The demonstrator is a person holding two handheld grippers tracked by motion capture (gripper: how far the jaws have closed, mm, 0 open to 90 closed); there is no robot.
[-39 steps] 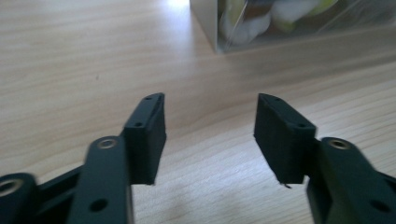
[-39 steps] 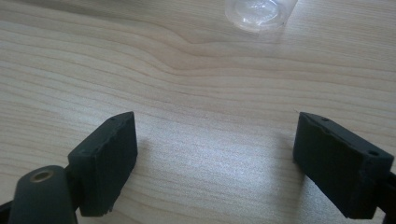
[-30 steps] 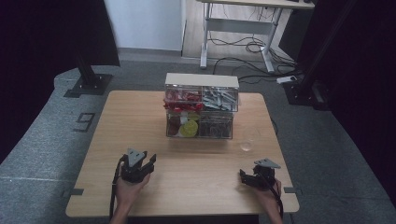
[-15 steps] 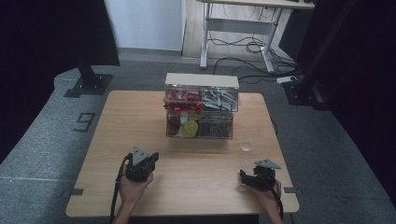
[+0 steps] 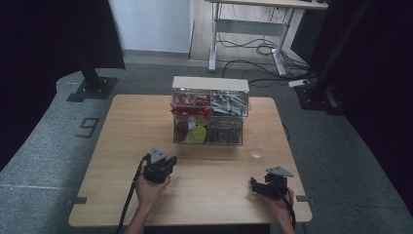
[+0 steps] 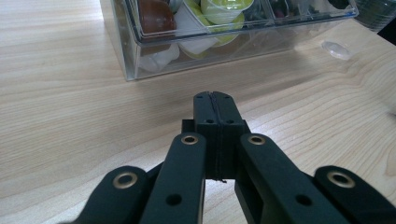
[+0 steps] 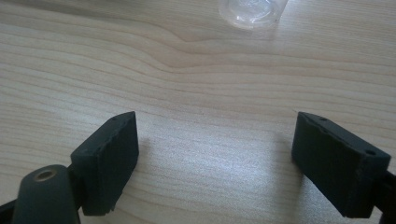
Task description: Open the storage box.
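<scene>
Left gripper (image 5: pixel 168 162): held by the left hand (image 5: pixel 148 190) over the near-left part of the wooden table (image 5: pixel 122 146); jaws pressed together with nothing between them, pointing toward the organizer.
Clear organizer (image 5: pixel 209 117): stands at the middle back of the table; two levels, with red and yellow-green capsules (image 6: pixel 219 11) in the left compartments and grey and dark items in the right ones.
Small clear cup (image 5: pixel 257 152): on the table, just right of the organizer's front corner.
Right gripper (image 5: pixel 259 185): at the near-right of the table, in the right hand (image 5: pixel 281 207); jaws wide apart, empty, low over the wood, with the cup ahead of them.
</scene>
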